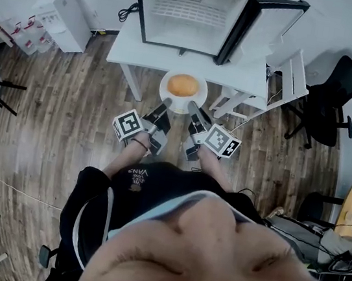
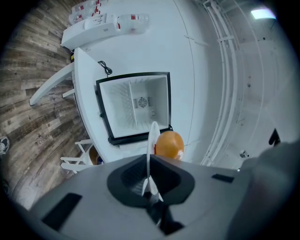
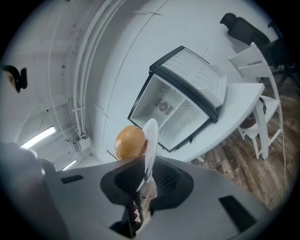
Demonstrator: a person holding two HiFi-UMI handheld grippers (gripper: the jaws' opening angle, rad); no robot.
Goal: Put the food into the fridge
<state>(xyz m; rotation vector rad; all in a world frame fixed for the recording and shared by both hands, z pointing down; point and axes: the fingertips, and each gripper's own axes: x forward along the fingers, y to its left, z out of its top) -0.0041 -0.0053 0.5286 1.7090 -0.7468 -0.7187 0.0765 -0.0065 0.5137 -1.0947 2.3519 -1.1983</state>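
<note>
A round orange-brown bun lies on a white plate, held out level in front of the open mini fridge. My left gripper is shut on the plate's left near rim, and my right gripper is shut on its right near rim. In the left gripper view the plate shows edge-on between the jaws of the left gripper, with the bun to its right and the fridge behind. In the right gripper view the plate stands edge-on in the right gripper, bun on its left.
The fridge stands on a white table, its door swung open to the right, its inside bare and white. A white chair and a black office chair stand at the right. White boxes sit at the left on the wooden floor.
</note>
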